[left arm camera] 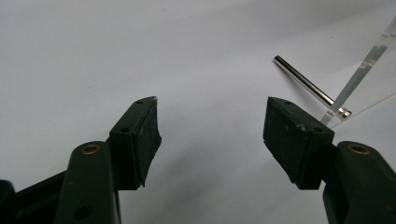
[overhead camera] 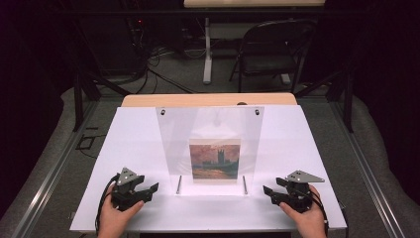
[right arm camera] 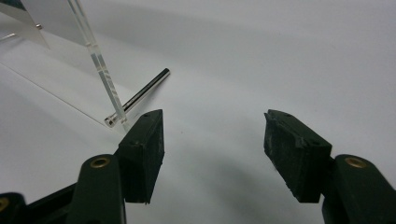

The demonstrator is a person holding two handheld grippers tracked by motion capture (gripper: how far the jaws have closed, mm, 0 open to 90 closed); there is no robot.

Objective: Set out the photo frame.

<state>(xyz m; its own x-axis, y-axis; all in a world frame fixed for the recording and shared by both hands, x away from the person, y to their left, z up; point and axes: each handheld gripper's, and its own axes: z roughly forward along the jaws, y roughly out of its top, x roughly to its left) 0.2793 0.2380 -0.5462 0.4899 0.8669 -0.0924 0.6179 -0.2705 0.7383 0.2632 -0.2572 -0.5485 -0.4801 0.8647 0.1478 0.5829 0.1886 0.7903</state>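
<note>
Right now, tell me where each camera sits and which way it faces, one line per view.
High view: above the person's side, looking forward and down on the white table and the clear acrylic frame with its picture; both hands show, with the left gripper and right gripper.
Left gripper view: rides the left gripper, looking along its open fingers at the table and a metal pin.
Right gripper view: rides the right gripper, looking past open fingers at the other metal pin.
Shared: both gripper views catch the frame's edge.
</note>
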